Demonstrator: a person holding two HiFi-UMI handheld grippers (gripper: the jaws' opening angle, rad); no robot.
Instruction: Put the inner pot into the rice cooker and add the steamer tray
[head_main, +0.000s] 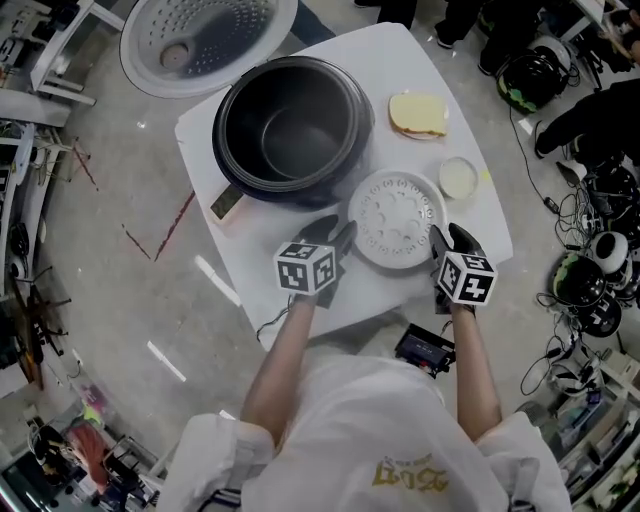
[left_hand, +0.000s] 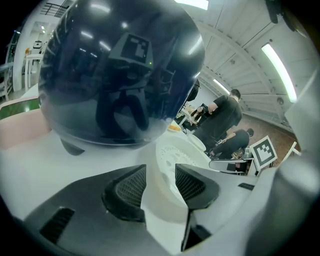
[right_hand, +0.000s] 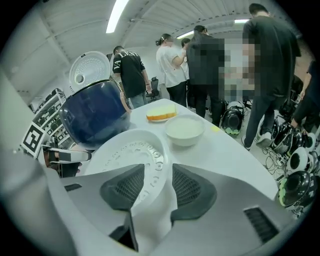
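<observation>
Step in hand, by the look of it: picking up the steamer tray (head_main: 397, 218), which lies flat on the white worktop (head_main: 360, 295) at the middle of the head view, just below and right of the rice cooker (head_main: 228, 203). Inner pot (head_main: 295, 135) seemingly seated inside already, lid (head_main: 205, 40) swung open at the top edge. Left tongs (left_hand: 160, 174) spread apart, gripping nothing, straddling the tray's left rim without pressing on it. Right tongs (right_hand: 157, 182) likewise wide and empty, astride the right rim. Settle both pairs fully over the rim before closing, one pad inside the lip and one outside, at points facing each other across the tray. Close both together and evenly, so as not to tip the light plastic or skate it across the worktop. Lift level, staying clear of the small bowl (head_main: 459, 178) and the yellow slab (head_main: 418, 114) to the upper right. Then carry up and left over the cooker's mouth and lower flat onto the pot's rim. Likely trouble: a shallow bite on the thin lip, slipping on one side.
</observation>
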